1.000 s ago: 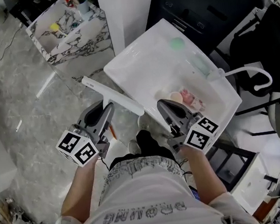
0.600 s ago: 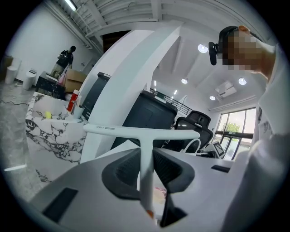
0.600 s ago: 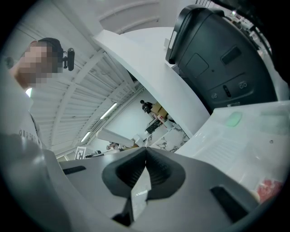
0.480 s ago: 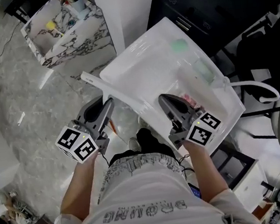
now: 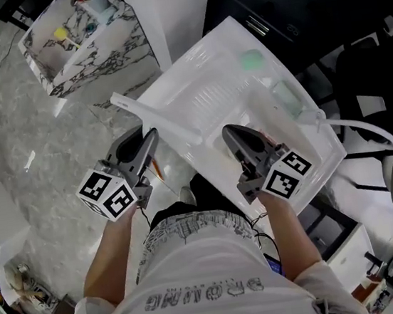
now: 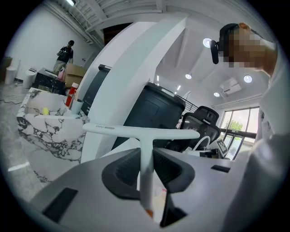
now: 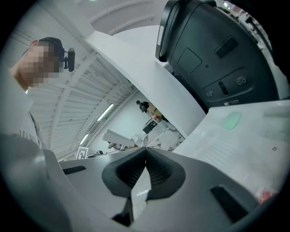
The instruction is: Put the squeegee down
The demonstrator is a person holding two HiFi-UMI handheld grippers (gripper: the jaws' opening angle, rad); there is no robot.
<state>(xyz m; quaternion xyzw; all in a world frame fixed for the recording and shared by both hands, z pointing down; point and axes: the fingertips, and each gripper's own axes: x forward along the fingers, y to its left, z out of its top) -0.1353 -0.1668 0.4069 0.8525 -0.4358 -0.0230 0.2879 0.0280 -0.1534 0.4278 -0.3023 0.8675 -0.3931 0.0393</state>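
Carry step: my left gripper (image 6: 146, 153) clamps the white T-shaped plastic squeegee (image 6: 141, 132), right gripper (image 7: 145, 150) shut empty; next, lower onto the white moulded sink top's (image 5: 196, 74) left edge and release.

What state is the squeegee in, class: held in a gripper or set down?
Held. The squeegee has its handle clamped between the jaws of the left gripper, crossbar in the air ahead.

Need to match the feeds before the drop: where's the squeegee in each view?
Head view: squeegee left of centre, handle in the left gripper.
Left gripper view: squeegee at centre, handle clamped between the jaws.
Right gripper view: probably the small white bar left of the jaw tips.
Shared landmark: marble counter.
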